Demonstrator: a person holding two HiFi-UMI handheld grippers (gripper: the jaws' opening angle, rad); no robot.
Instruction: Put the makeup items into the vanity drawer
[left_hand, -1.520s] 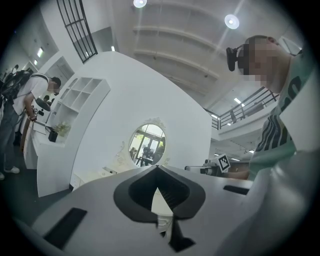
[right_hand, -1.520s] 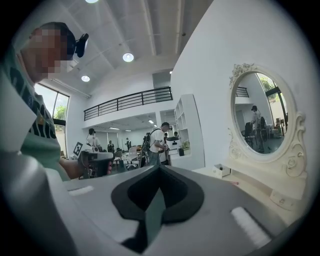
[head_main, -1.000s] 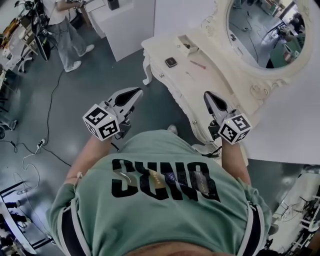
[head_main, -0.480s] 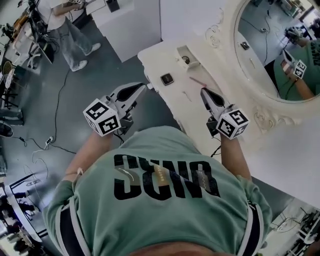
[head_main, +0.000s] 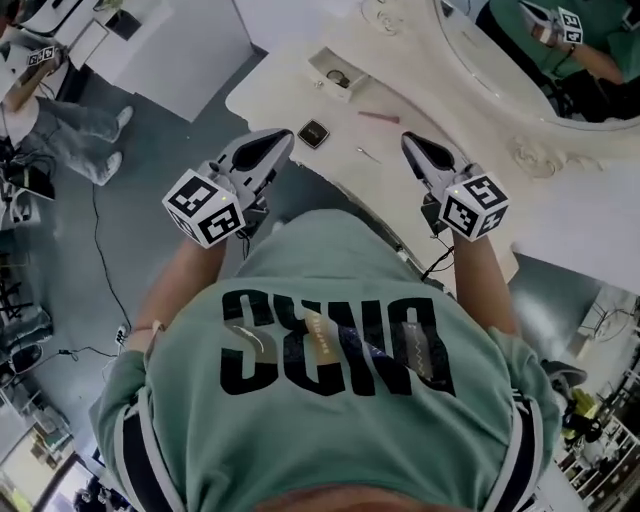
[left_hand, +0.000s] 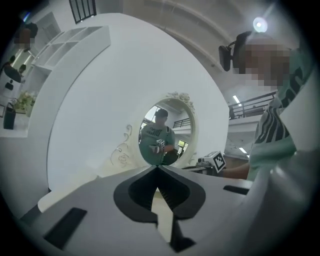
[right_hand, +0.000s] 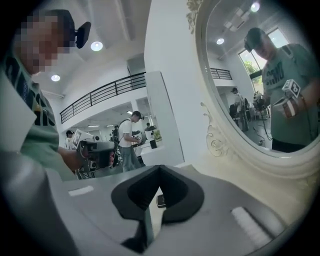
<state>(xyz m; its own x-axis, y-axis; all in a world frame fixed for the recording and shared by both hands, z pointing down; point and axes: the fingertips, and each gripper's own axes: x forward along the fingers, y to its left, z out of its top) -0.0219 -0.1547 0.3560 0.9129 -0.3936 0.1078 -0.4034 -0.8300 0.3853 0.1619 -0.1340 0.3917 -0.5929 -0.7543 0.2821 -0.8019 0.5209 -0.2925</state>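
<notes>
On the cream vanity top (head_main: 440, 105) lie a dark square compact (head_main: 313, 133), a pink pencil (head_main: 379, 117) and a thin pale stick (head_main: 368, 154). A small open box (head_main: 335, 75) with a round item stands farther back. My left gripper (head_main: 283, 137) is shut and empty, its tips just left of the compact at the table's front edge. Over the table edge, right of the stick, my right gripper (head_main: 408, 140) is also shut with nothing in it. The compact (right_hand: 160, 201) shows below the right gripper (right_hand: 159, 167). The left gripper (left_hand: 157, 167) faces the mirror (left_hand: 165, 135). No drawer shows.
The oval mirror (head_main: 520, 60) with its carved frame rises behind the vanity top and reflects the person. A white cabinet (head_main: 180, 50) stands to the left, with another person (head_main: 60, 120) and cables on the grey floor. The person's torso hides the table's near front.
The person has stepped up to the vanity. Both grippers, still shut, now reach the table's front edge, and the makeup items lie close ahead of them.
</notes>
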